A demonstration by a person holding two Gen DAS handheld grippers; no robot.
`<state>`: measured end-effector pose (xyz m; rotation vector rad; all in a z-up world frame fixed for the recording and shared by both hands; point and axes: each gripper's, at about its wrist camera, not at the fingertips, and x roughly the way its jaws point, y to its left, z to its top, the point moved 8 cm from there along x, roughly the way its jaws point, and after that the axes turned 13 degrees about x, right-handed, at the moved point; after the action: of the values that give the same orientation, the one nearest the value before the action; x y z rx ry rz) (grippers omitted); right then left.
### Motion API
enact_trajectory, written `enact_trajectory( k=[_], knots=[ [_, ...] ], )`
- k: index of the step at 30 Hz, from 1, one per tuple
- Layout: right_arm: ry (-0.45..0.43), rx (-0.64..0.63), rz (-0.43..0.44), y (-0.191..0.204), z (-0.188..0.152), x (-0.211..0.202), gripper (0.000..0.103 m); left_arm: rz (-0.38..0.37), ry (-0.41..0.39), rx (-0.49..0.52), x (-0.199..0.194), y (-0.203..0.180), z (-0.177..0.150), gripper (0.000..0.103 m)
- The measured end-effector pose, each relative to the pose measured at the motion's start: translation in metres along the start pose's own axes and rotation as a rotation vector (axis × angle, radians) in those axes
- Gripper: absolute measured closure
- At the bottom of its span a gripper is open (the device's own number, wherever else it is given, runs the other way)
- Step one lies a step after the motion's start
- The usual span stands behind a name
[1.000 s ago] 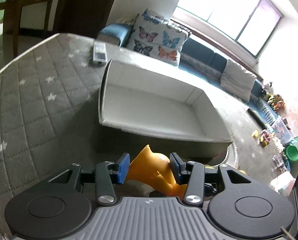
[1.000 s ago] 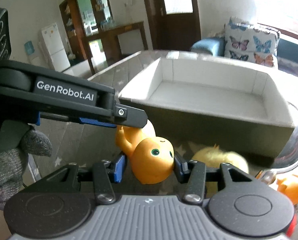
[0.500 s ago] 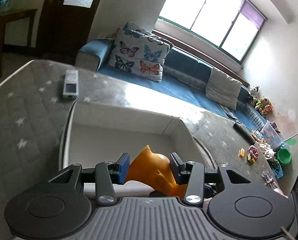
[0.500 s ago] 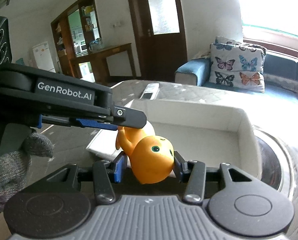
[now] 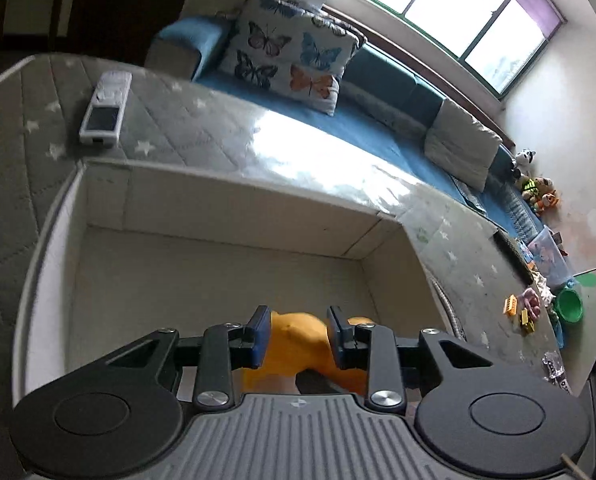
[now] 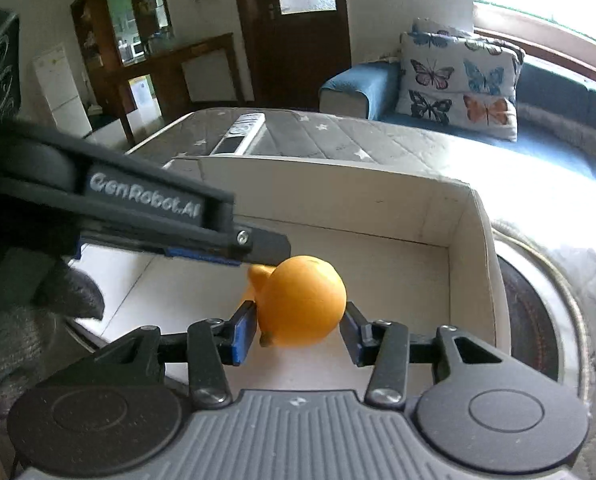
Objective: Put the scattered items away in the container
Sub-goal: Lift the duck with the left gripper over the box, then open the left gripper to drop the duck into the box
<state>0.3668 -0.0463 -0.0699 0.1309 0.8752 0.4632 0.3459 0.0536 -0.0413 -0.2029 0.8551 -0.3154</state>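
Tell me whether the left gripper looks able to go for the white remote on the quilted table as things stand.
Probably not yet: the left gripper is shut on an orange toy over the white box. The remote lies uncovered beyond the box's far wall.

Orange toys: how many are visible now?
1. The orange toy is above the white box, gripped by the left claw and the right claw; others may be hidden.

A remote (image 5: 105,109) lies on the table (image 5: 201,128) behind the box (image 5: 233,216); the sofa (image 5: 378,92) stands beyond.
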Motion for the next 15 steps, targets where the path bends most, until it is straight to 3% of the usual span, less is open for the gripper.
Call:
enact_trajectory(
  k=[9, 12, 15],
  knots=[
    [-0.001, 0.004, -0.006, -0.008, -0.002, 0.000, 0.054, -0.002, 0.007, 0.037, 0.005, -0.009, 0.001, 0.068],
    [-0.018, -0.002, -0.022, -0.009, -0.002, -0.005, 0.043, 0.004, 0.005, 0.044, 0.002, -0.011, 0.001, 0.068],
    [-0.044, -0.006, -0.036, -0.009, -0.002, -0.014, 0.042, 0.006, 0.004, 0.046, -0.001, -0.013, 0.000, 0.068]
  ],
)
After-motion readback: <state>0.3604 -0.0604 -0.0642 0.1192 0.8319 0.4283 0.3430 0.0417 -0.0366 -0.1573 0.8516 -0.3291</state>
